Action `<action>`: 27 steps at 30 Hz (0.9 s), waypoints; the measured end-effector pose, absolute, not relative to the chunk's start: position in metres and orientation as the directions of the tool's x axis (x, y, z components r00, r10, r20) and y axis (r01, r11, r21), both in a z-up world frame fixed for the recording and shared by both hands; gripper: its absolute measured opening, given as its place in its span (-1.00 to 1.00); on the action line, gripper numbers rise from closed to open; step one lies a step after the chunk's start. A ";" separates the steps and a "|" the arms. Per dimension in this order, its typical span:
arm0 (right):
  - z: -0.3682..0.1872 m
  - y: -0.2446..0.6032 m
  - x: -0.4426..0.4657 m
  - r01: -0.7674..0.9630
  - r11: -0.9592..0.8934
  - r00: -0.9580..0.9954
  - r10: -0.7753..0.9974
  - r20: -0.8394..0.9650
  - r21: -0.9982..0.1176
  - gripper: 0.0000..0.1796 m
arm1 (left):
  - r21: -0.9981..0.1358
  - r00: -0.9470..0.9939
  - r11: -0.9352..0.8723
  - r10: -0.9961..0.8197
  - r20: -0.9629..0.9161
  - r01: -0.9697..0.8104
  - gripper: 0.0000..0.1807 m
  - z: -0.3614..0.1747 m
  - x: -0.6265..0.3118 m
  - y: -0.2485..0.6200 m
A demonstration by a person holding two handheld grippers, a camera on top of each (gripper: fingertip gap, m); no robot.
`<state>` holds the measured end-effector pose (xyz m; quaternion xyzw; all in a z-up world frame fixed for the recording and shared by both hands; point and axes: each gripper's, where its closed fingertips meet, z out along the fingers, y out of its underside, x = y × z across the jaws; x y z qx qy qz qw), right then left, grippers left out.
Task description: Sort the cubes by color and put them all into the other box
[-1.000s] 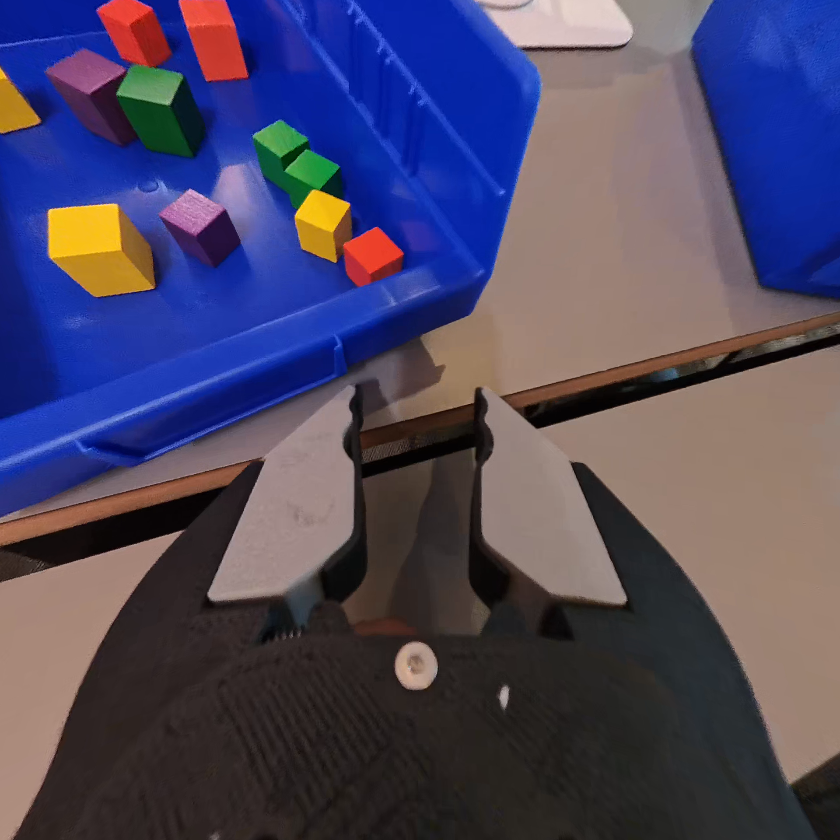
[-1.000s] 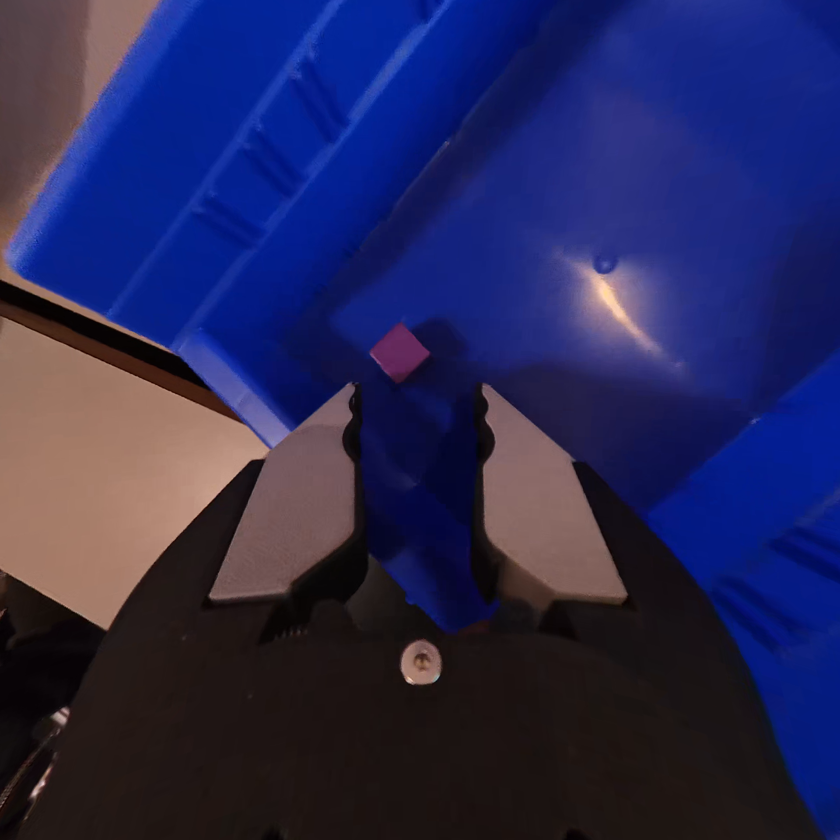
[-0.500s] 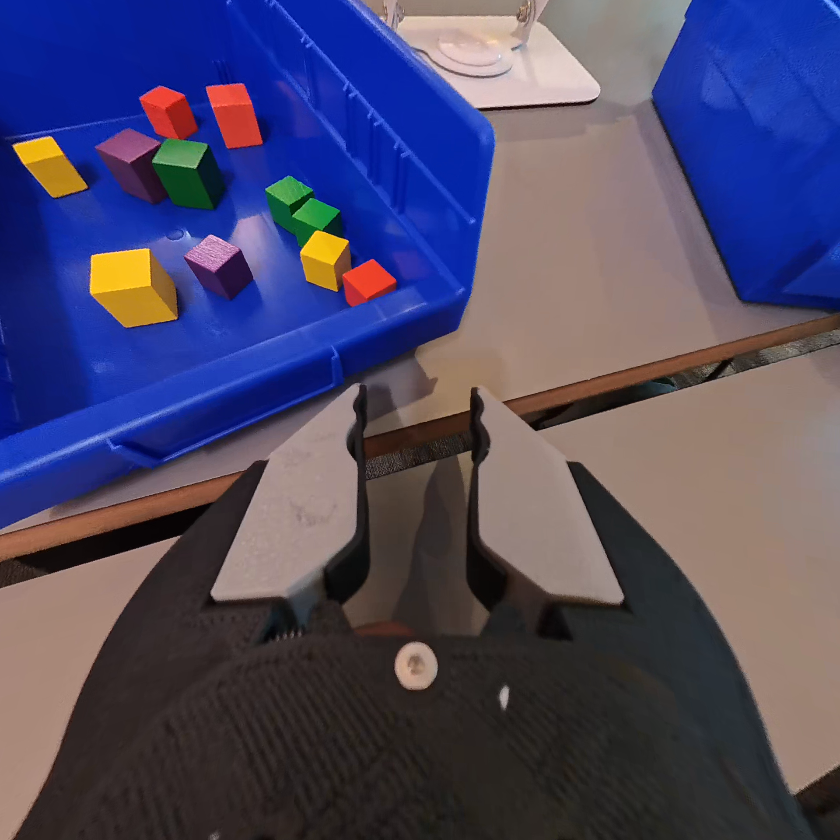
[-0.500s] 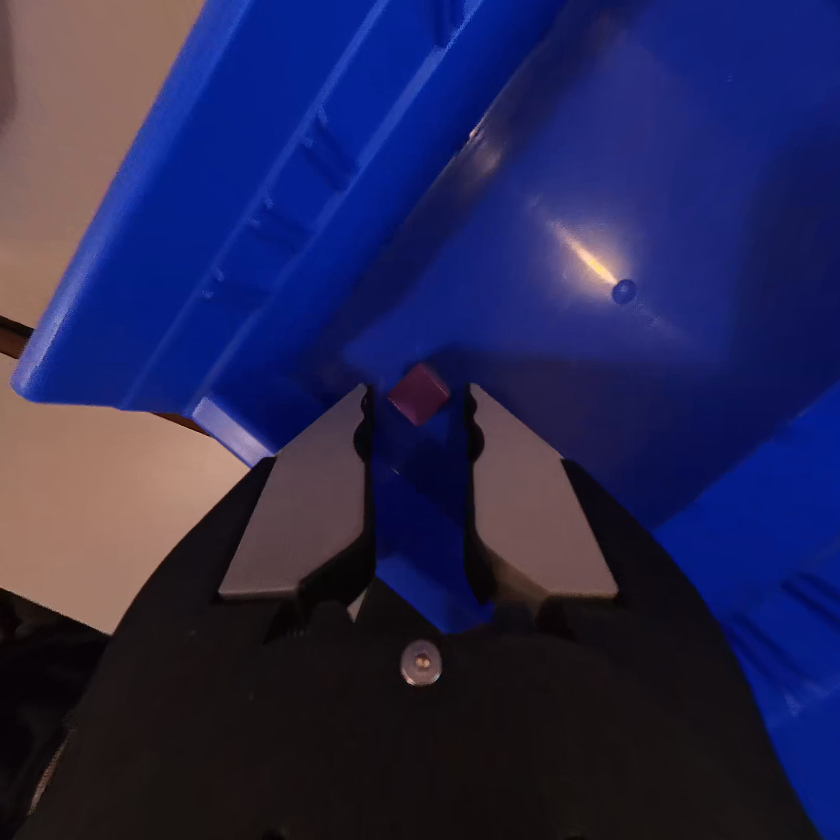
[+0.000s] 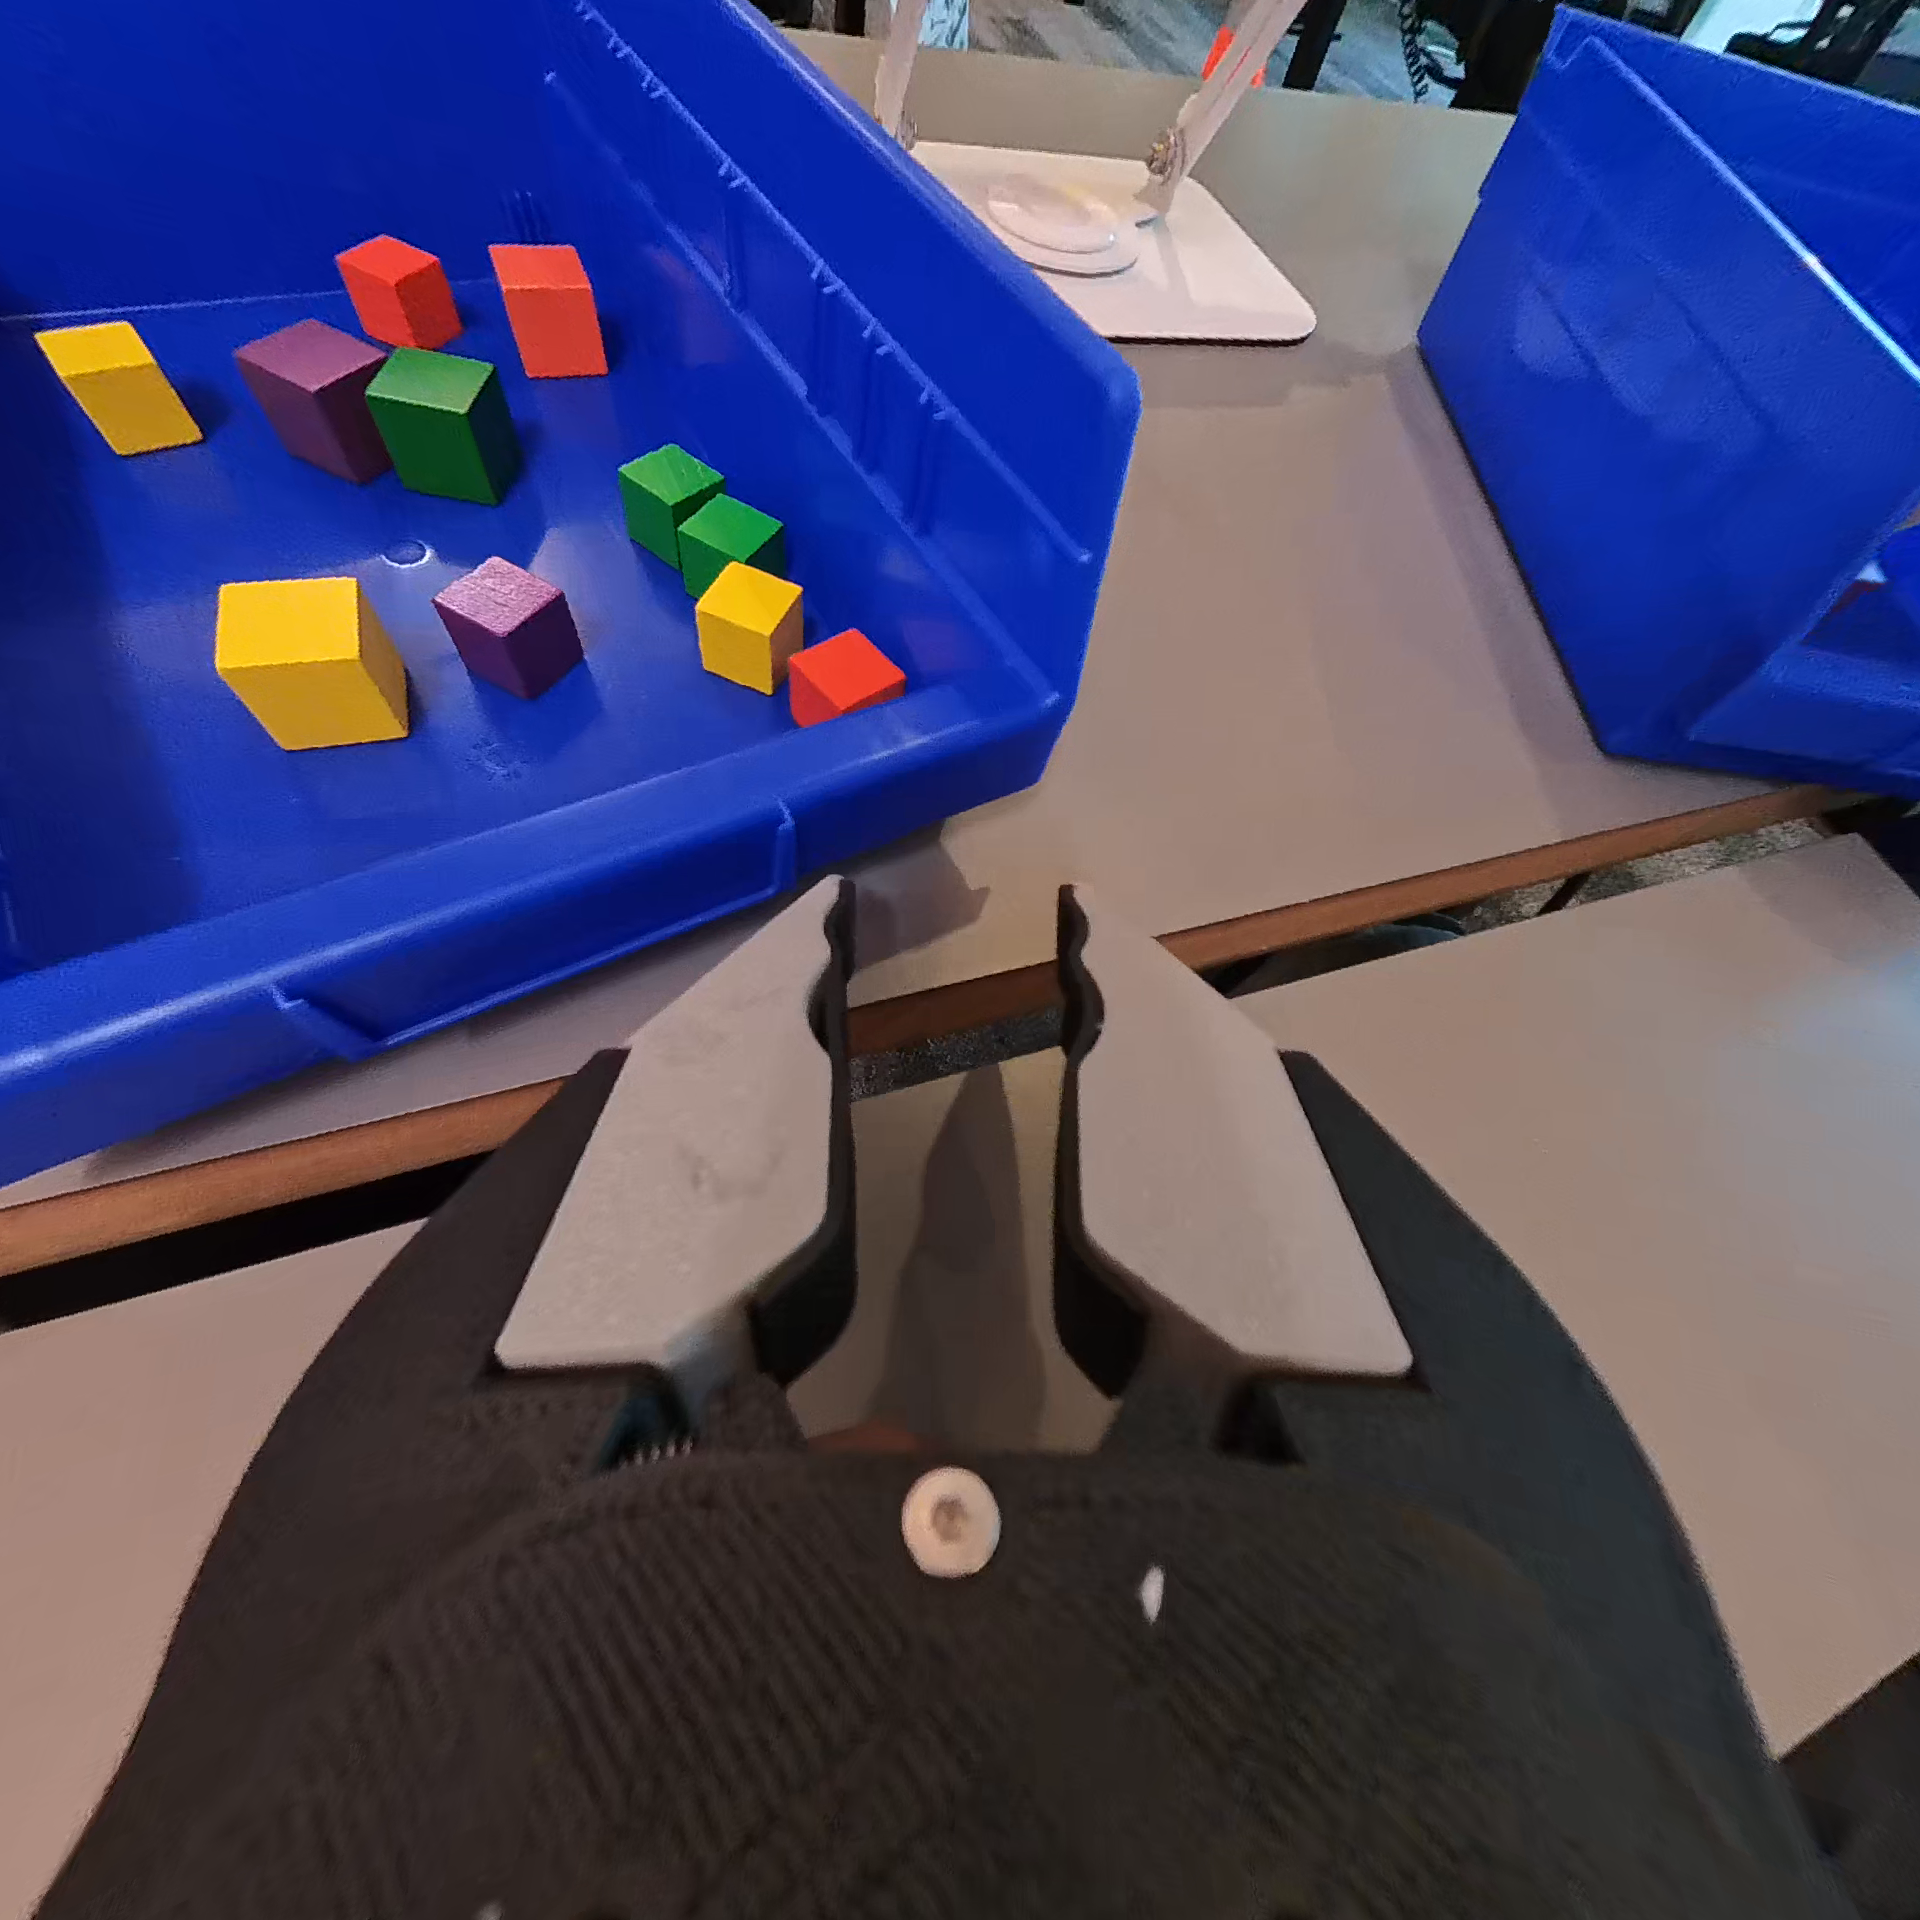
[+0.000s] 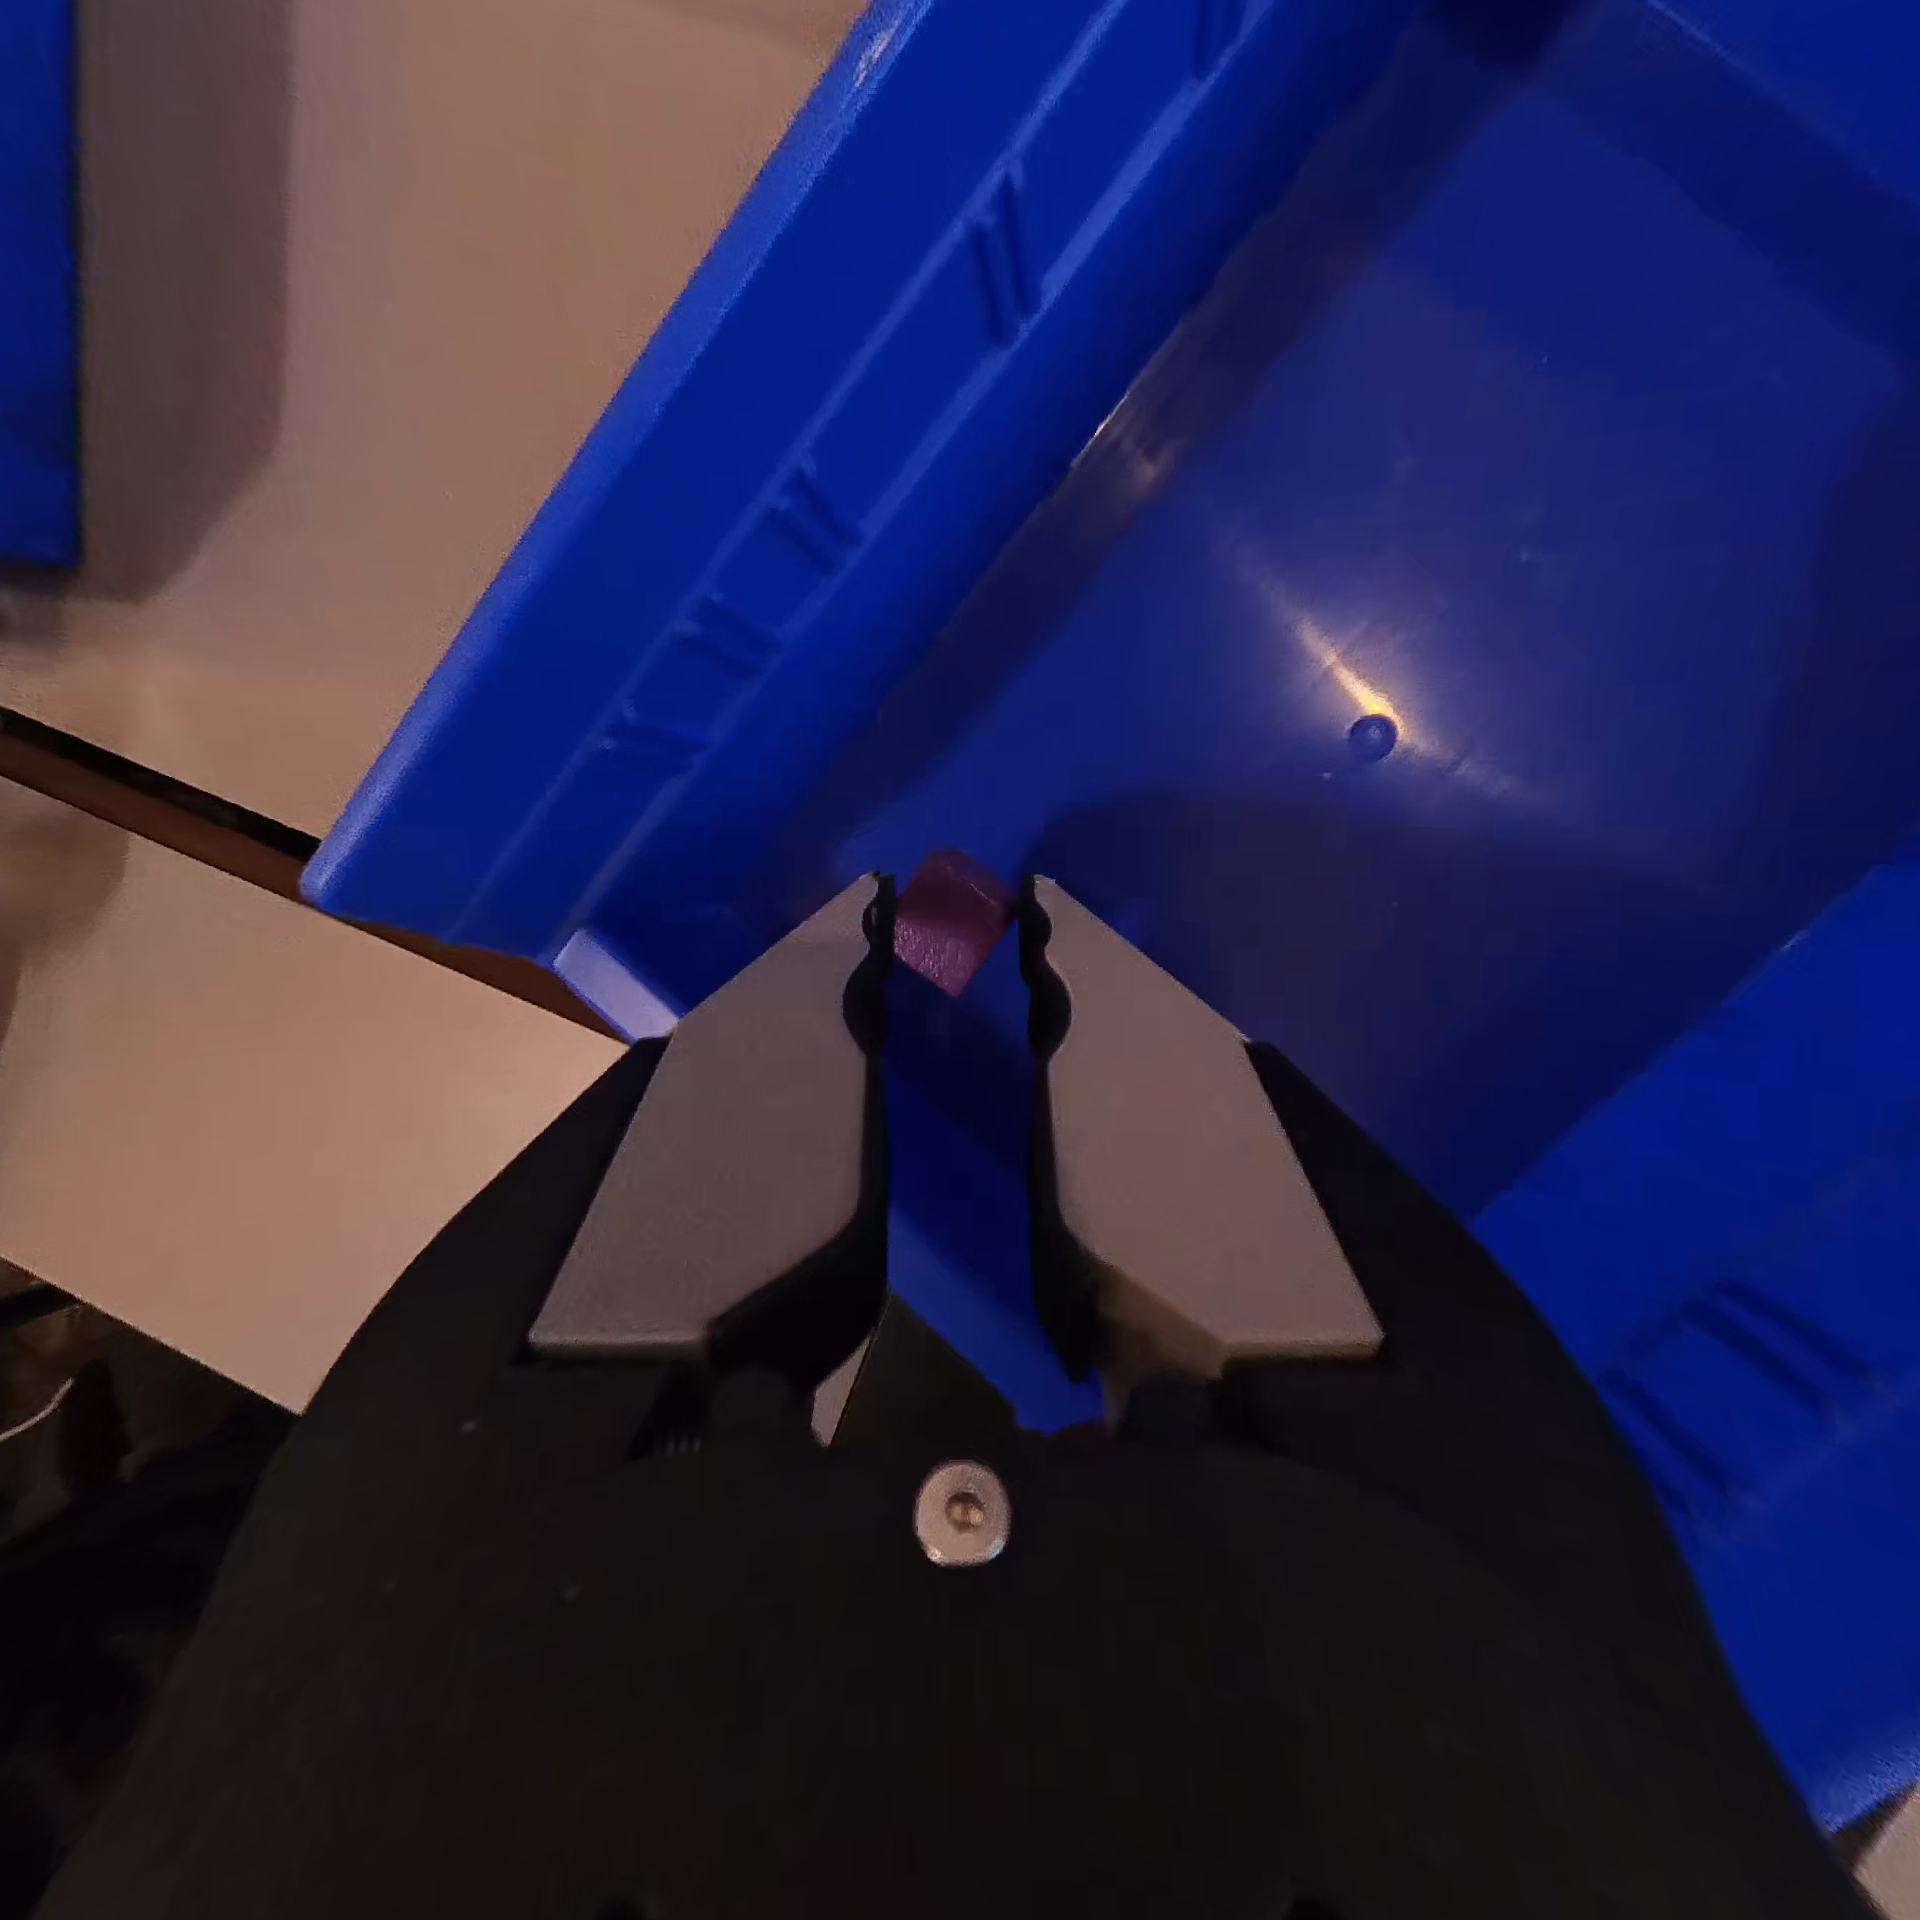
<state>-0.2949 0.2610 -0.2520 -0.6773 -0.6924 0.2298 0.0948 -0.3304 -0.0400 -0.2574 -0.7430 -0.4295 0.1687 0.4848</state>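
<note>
Left wrist view: the left gripper (image 5: 951, 935) is hanging over the near desk edge (image 5: 1351, 904) with its jaws apart and nothing between them. At far left a blue box (image 5: 582, 883) is sitting on the desk, holding the loose cubes: three red ones (image 5: 398, 291) (image 5: 548, 309) (image 5: 844, 675), three yellow (image 5: 116, 387) (image 5: 307, 660) (image 5: 750, 625), two purple (image 5: 312, 410) (image 5: 509, 623) and three green (image 5: 445, 423) (image 5: 668, 501) (image 5: 730, 540). The two small green cubes are touching, and the small yellow and small red cubes are lying just beside them near the front wall. At right a second blue box (image 5: 1662, 436) is standing well apart from the first, and a white base plate (image 5: 1195, 281) is lying at the far side of the desk between them.

Right wrist view: the right gripper (image 6: 951, 920) is reaching into the second blue box (image 6: 790, 520), near its front left corner. Its jaws are standing narrowly apart with a small purple cube (image 6: 943, 935) between the tips; whether the fingertips (image 6: 878, 914) are pressing on the cube cannot be told.
</note>
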 end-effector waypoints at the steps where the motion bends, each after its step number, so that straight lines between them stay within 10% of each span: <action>1: -0.252 0.262 -0.294 0.895 -0.014 -0.068 0.984 -0.166 -0.447 -0.76 | -0.866 0.575 -0.157 0.800 0.170 0.475 -0.60 -0.257 -0.330 -0.040; 27: -0.279 0.361 -0.273 0.811 -0.139 0.085 0.989 -0.120 -0.569 -0.76 | -0.875 0.630 -0.234 0.770 0.100 0.424 -0.60 -0.257 -0.322 -0.030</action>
